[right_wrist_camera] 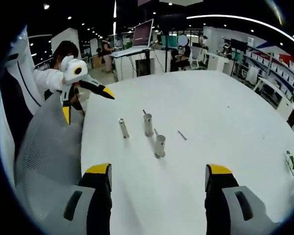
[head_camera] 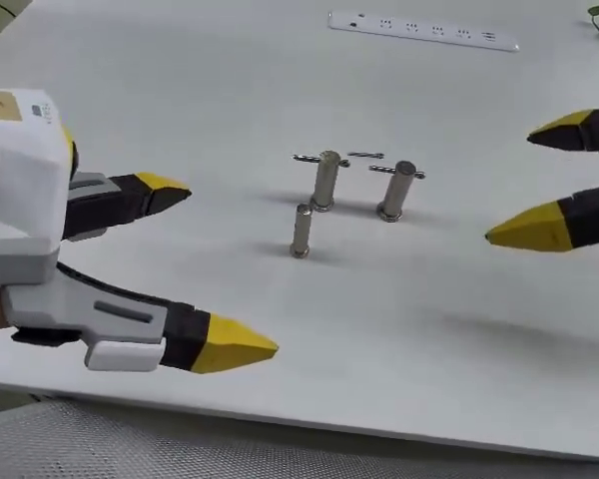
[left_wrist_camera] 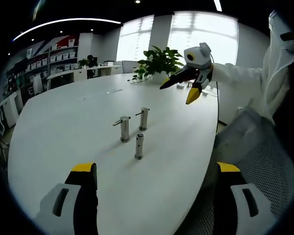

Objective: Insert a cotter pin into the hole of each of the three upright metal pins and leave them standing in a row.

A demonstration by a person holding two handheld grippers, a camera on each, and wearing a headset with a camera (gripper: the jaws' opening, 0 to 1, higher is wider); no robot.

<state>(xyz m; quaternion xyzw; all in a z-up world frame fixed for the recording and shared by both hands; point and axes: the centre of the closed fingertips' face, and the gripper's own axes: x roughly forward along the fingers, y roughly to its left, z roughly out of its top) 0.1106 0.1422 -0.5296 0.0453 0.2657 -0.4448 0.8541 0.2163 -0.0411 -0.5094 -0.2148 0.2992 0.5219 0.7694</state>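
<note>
- Left gripper (head_camera: 228,269): fingers released, empty, near counter (head_camera: 399,339) edge.
- Right gripper (head_camera: 510,186): fingers released, empty.
- Metal pins, upright mid-counter: rear pin (head_camera: 325,188) and right pin (head_camera: 395,195) each carry a cotter pin (head_camera: 305,159); front pin (head_camera: 300,232) bare.
- Loose cotter pin (head_camera: 365,156): lying flat behind them.

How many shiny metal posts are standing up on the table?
3. The back post has a pin through its top, the right post does too, and the front post stands bare, nearer the person. None seems hidden.
</note>
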